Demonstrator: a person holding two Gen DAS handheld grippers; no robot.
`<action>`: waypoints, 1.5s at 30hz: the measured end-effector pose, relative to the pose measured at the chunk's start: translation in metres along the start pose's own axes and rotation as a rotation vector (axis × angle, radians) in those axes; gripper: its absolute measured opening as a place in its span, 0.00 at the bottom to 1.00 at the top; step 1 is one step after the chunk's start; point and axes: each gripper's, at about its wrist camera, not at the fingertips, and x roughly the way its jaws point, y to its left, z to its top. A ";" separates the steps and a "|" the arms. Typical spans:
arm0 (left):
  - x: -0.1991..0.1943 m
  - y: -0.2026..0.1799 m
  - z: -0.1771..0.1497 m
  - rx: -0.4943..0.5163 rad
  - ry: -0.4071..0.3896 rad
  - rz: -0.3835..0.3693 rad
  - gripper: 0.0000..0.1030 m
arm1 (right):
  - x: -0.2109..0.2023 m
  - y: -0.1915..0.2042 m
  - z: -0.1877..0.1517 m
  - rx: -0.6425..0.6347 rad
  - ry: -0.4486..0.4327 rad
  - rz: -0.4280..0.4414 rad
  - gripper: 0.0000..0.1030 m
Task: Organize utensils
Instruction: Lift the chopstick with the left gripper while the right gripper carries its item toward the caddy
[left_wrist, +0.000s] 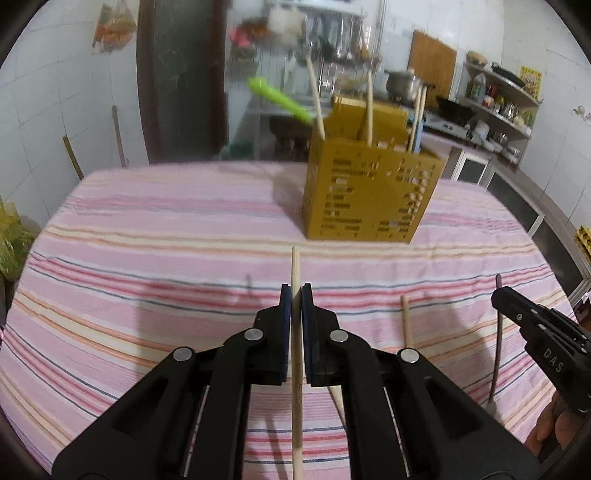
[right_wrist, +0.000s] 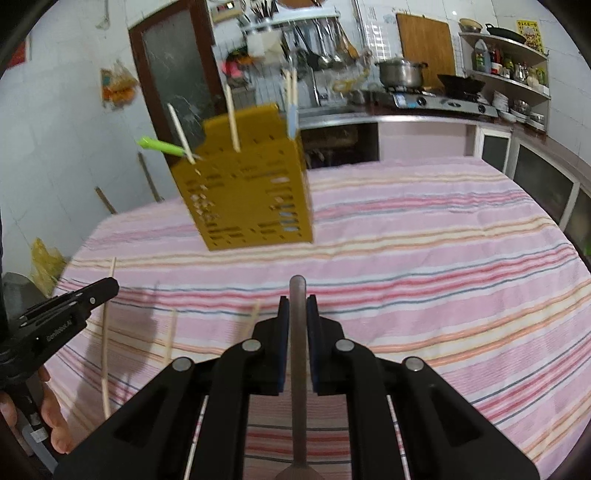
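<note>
A yellow perforated utensil holder (left_wrist: 371, 195) stands on the striped tablecloth; it also shows in the right wrist view (right_wrist: 247, 199). It holds several wooden chopsticks and a green-handled utensil (left_wrist: 279, 98). My left gripper (left_wrist: 295, 295) is shut on a wooden chopstick (left_wrist: 296, 273), held above the cloth in front of the holder. My right gripper (right_wrist: 297, 306) is shut on a metal utensil handle (right_wrist: 297, 295); its wider end shows at the bottom edge of the right wrist view. The right gripper also appears at the right edge of the left wrist view (left_wrist: 498, 295).
Loose wooden chopsticks lie on the cloth (left_wrist: 406, 321), (right_wrist: 170, 332), (right_wrist: 255, 310). The table (right_wrist: 443, 258) is covered by a pink striped cloth. Behind it are a kitchen counter with a stove (right_wrist: 439, 101), pots, shelves and hanging ladles.
</note>
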 end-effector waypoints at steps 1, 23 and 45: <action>-0.006 0.000 0.001 0.004 -0.015 -0.005 0.04 | -0.003 0.001 0.000 0.001 -0.016 0.013 0.09; -0.078 0.017 -0.005 0.004 -0.285 -0.001 0.04 | -0.045 0.024 -0.004 -0.086 -0.282 -0.006 0.09; -0.071 0.018 0.023 0.017 -0.324 0.015 0.04 | 0.031 0.005 0.030 -0.066 -0.037 -0.030 0.06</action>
